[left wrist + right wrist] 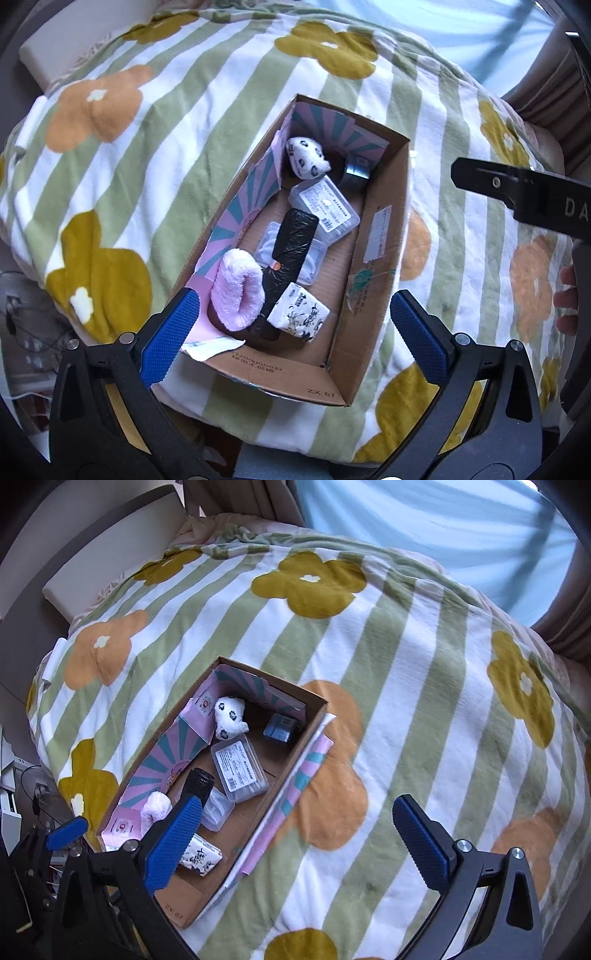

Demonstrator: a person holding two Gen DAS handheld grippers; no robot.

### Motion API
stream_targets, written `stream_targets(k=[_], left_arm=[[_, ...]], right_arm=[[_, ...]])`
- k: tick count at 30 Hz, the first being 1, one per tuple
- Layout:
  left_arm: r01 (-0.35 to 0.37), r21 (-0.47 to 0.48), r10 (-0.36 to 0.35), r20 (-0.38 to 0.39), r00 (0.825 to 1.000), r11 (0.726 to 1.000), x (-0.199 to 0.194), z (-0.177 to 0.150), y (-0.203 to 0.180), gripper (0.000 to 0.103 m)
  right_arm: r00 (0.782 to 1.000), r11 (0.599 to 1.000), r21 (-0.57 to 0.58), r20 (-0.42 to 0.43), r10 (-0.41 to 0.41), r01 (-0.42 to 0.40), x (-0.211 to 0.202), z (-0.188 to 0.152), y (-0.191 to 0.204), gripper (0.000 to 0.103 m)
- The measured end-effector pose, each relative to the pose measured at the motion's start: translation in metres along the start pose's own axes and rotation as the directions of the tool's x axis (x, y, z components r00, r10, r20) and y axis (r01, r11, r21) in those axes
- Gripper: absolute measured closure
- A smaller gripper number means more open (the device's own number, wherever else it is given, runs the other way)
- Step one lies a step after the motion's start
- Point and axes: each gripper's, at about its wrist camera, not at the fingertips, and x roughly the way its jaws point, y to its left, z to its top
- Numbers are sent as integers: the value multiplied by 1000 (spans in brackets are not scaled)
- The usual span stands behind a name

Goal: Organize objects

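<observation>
An open cardboard box (384, 229) (314, 716) lies on a flowered blanket. Inside are a white spotted plush (306, 157) (229, 718), a clear plastic case with a label (325, 208) (240, 770), a black roll (291, 240) (199, 782), a pink fuzzy slipper (238, 291) (157, 806), a printed tissue pack (297, 312) (201, 856) and a small dark box (356, 170) (280, 727). My left gripper (295, 336) is open and empty above the box's near end. My right gripper (295, 842) is open and empty above the blanket, right of the box.
The green-striped blanket (166, 147) (424, 701) with orange and mustard flowers covers the bed. A white headboard (92, 554) stands at the far left. A blue curtain (443, 528) hangs behind. Clutter and cables (29, 794) lie off the left edge. The right gripper's body (524, 192) shows at right.
</observation>
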Motion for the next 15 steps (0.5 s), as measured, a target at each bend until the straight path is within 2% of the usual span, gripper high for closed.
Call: stream_targets(k=[7,15], left_arm=[[44,126,-51,52,997,991,-33,8,-45,0],[110,259,-132,70,989,960,-49,5,-99,0]], right_arm=[[996,984,156,33,-86,80,-49,-47,-49,1],[981,931,322,27,-193,174,-83,-105,-97,1]])
